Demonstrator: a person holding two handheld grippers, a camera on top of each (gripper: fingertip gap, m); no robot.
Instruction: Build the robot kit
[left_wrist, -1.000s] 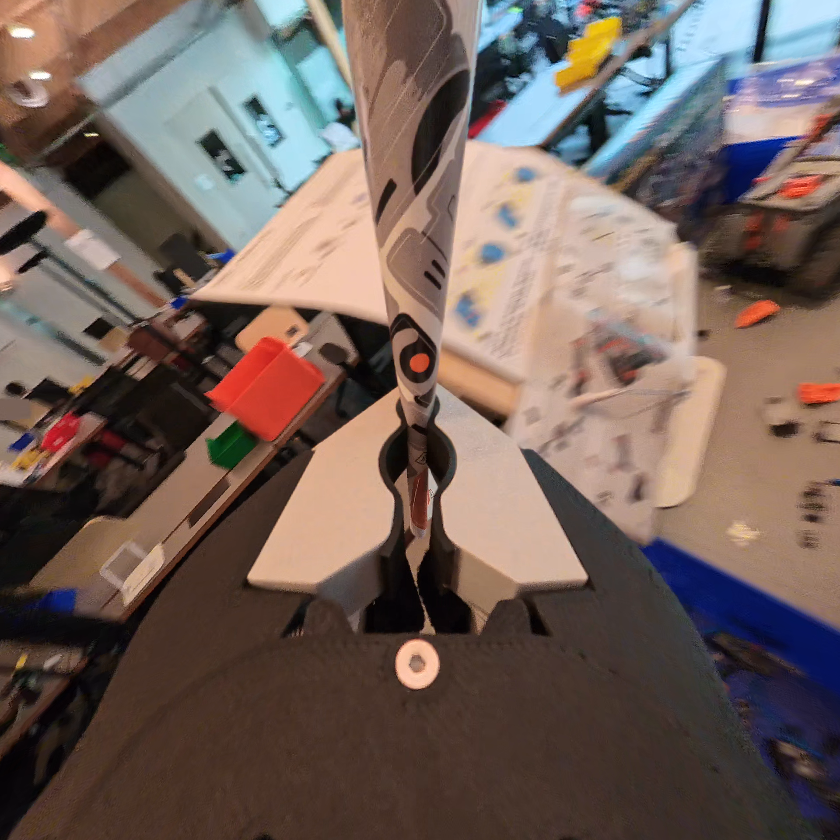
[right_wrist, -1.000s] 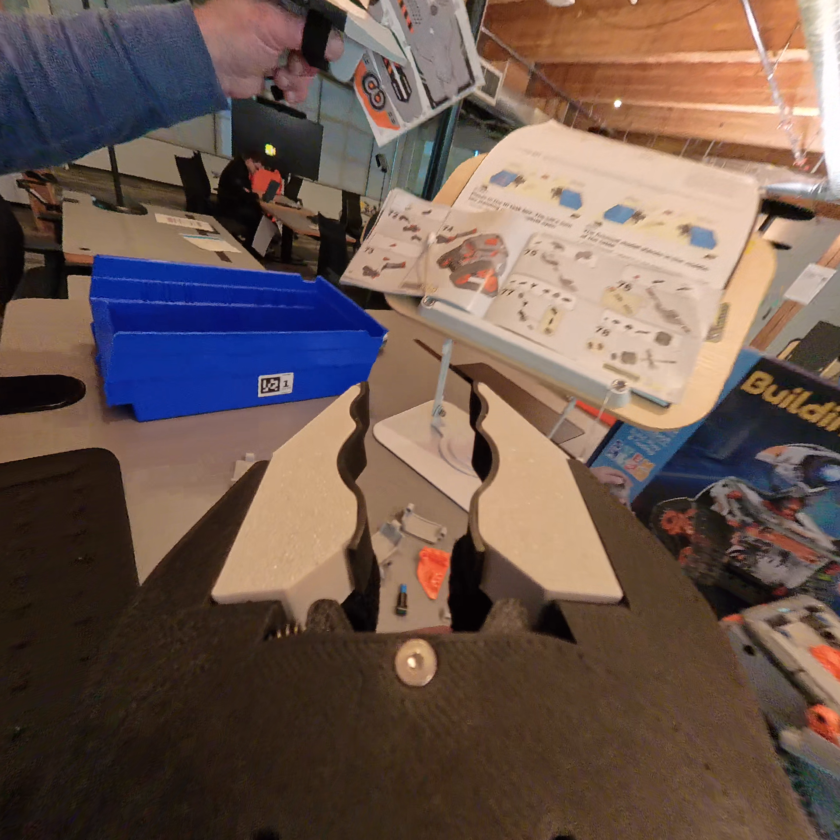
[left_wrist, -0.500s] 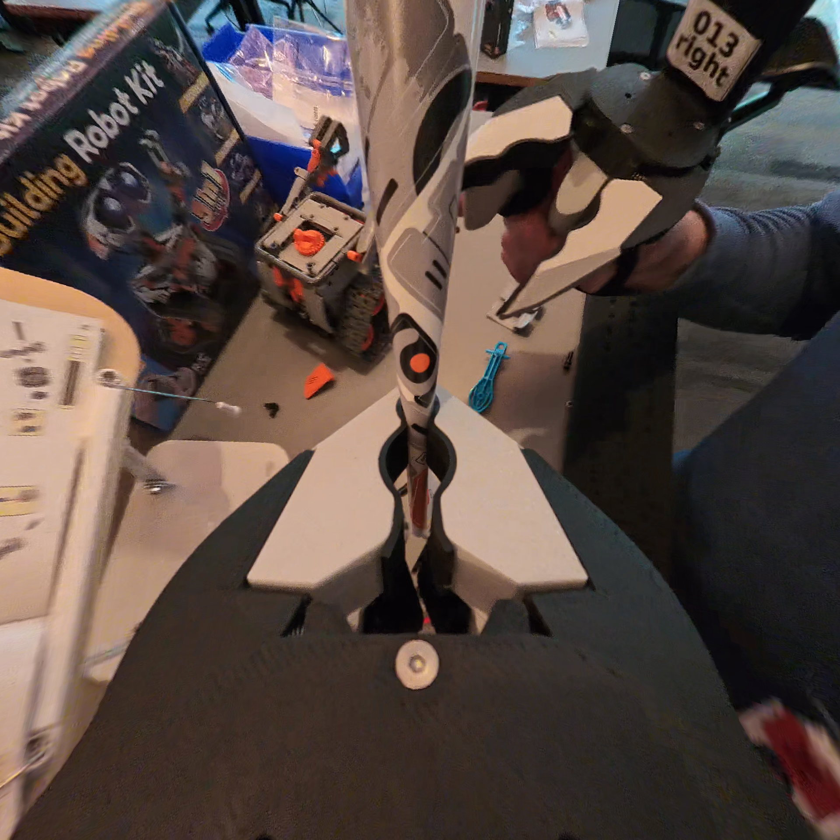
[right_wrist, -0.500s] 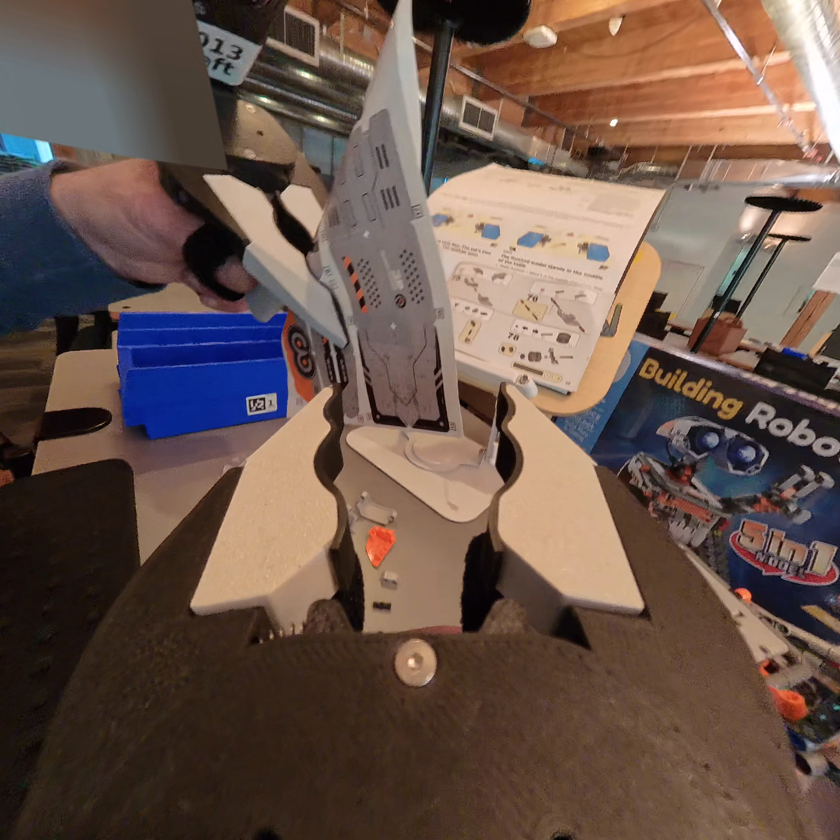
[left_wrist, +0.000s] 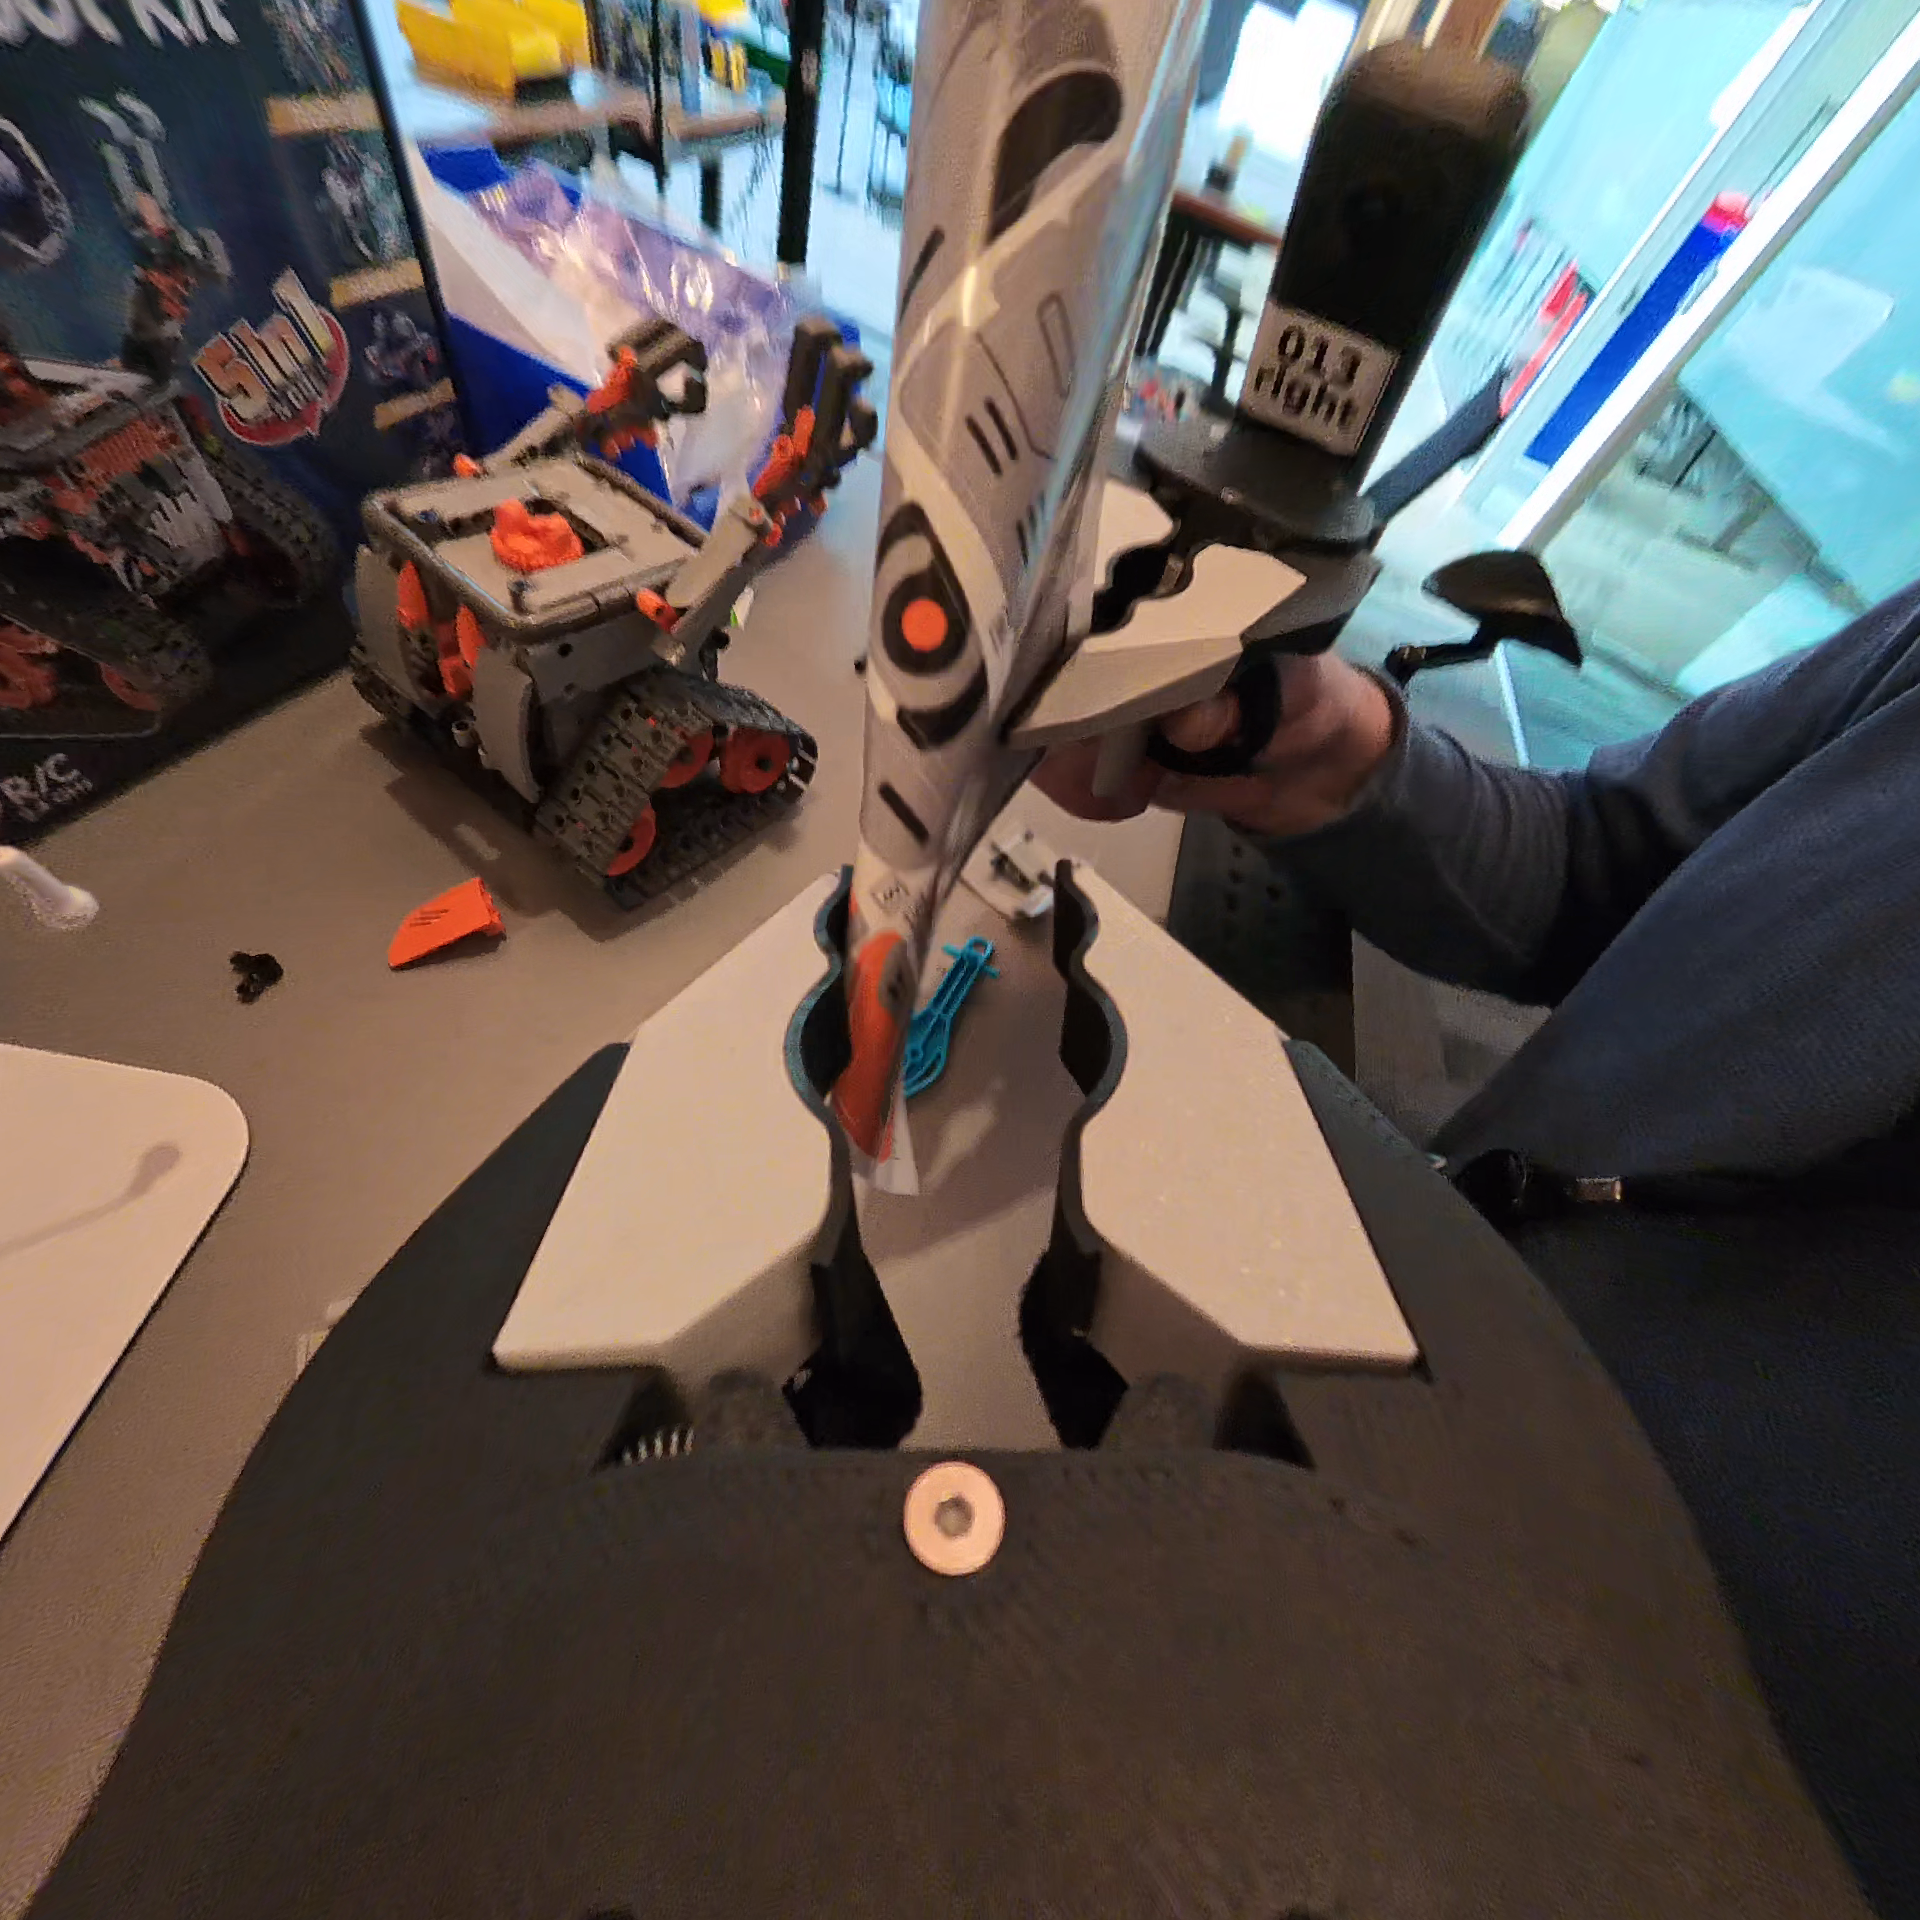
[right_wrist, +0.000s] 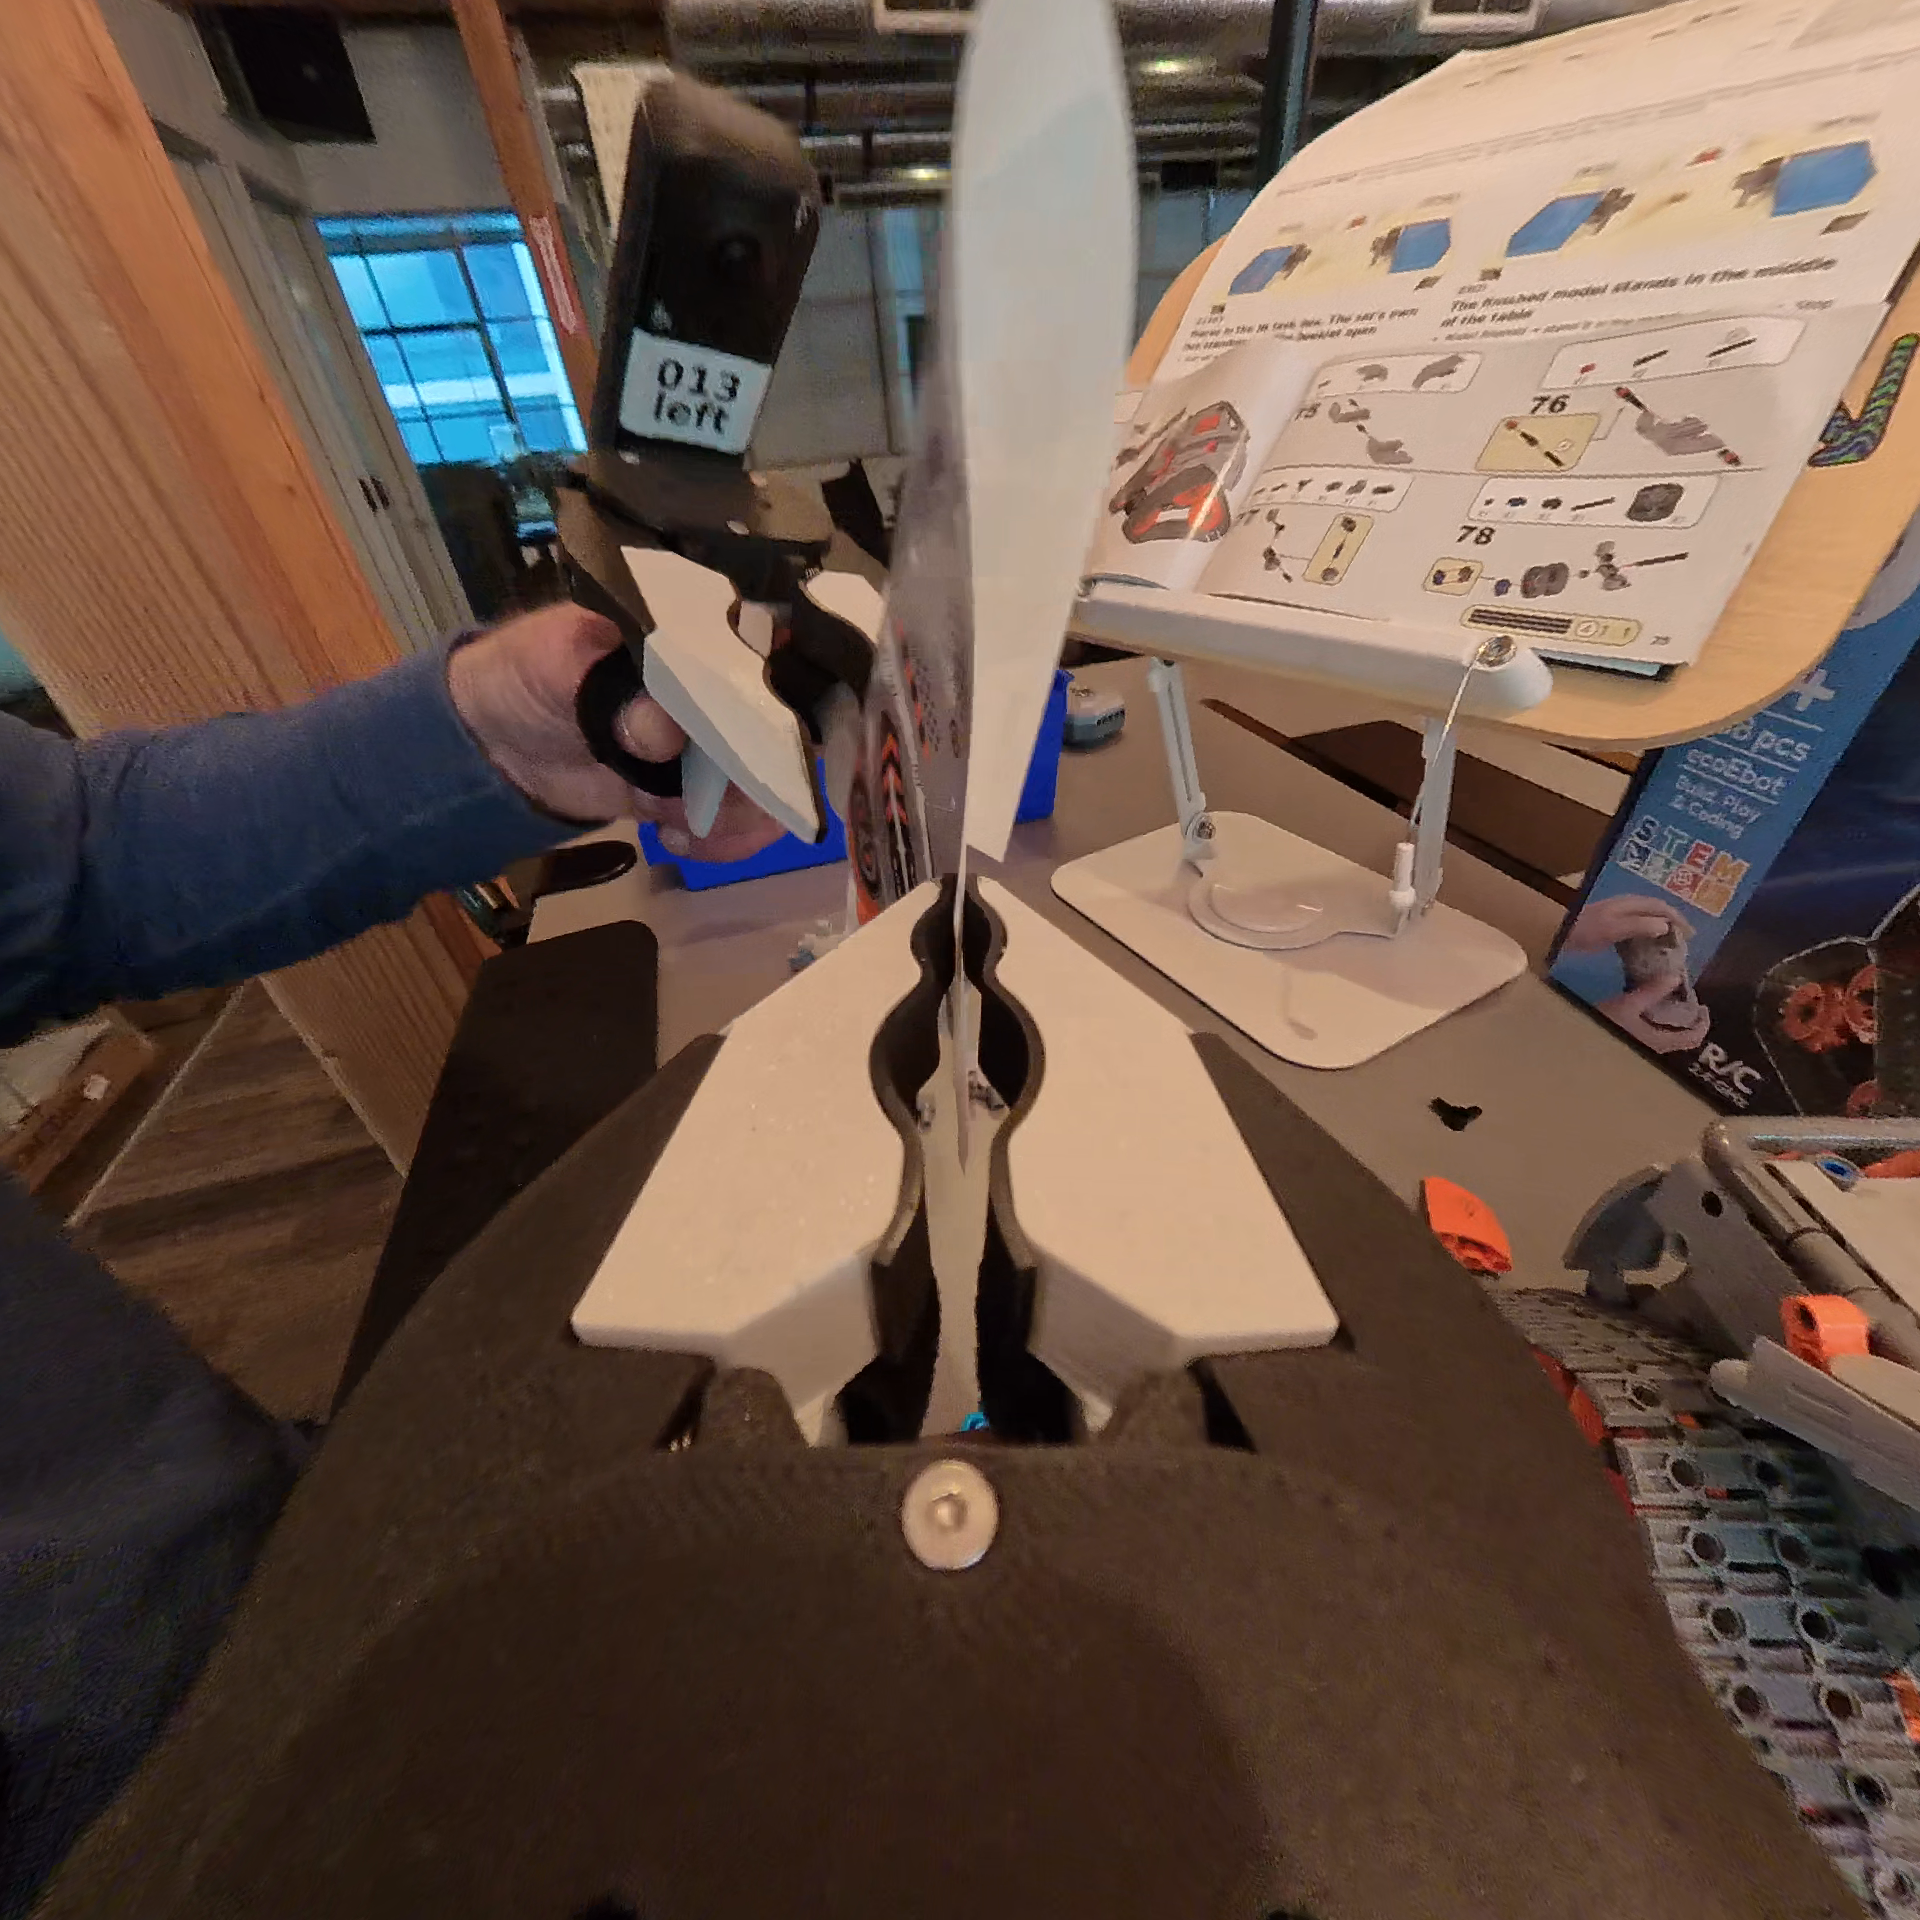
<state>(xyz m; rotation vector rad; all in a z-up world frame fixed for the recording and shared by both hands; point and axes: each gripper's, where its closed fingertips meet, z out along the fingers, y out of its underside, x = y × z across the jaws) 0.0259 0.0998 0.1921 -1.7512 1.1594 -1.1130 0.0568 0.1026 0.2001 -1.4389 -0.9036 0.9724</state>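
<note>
Surface: grey table (left_wrist: 312, 831) in a workshop room with wooden beams and windows. Ahead-left of the left gripper (left_wrist: 951, 1049): tracked toy robot (left_wrist: 582, 644), orange piece (left_wrist: 447, 920), printed box (left_wrist: 156, 416). Ahead-right of the right gripper (right_wrist: 961, 1049): instruction booklet (right_wrist: 1507, 436) on a white stand (right_wrist: 1288, 935).
Item: sticker sheet (left_wrist: 987, 436), grey-white print with orange dot, white backing, upright in the air between both grippers. Right gripper pressed together, pinching its edge. Left gripper spread; sheet's lower corner lies against its left finger
</note>
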